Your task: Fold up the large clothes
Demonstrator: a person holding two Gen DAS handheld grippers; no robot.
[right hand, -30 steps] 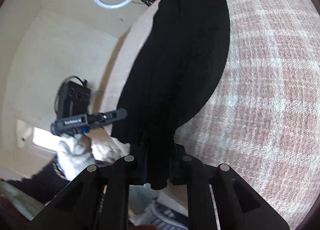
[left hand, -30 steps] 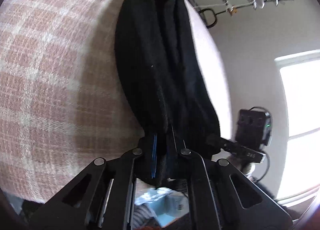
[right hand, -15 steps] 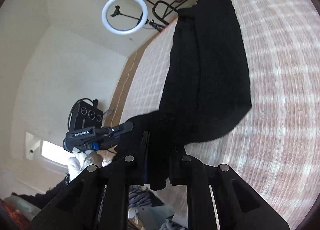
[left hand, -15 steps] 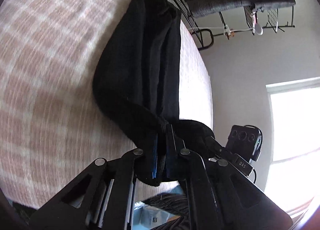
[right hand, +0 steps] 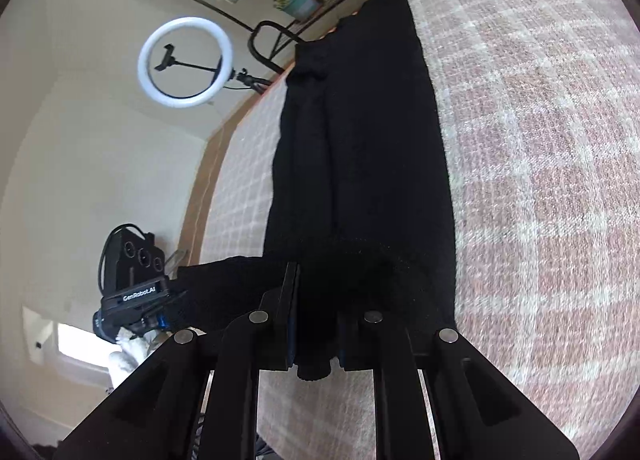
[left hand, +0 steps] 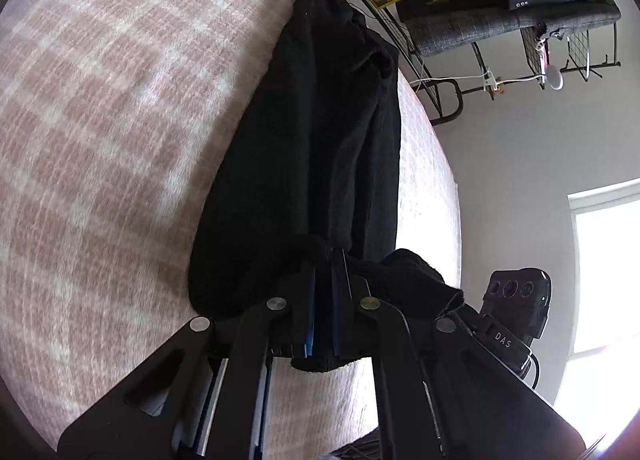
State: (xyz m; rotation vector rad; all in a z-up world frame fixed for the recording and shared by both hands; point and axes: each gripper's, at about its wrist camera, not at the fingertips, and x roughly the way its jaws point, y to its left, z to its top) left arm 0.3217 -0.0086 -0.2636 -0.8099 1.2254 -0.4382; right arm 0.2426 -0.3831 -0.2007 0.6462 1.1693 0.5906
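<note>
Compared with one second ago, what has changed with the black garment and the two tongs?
Both tongs, left and right, have carried the near end of the black garment up and forward over the part lying on the checked bed cover, starting a fold. More of the room shows now. Both tongs stay shut on the cloth; its far end has not moved.

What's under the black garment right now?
The black garment lies stretched along a pink checked bedcover, which shows on both sides of it. Whatever sits directly beneath the cloth is covered, so I cannot tell if anything else is there.
</note>
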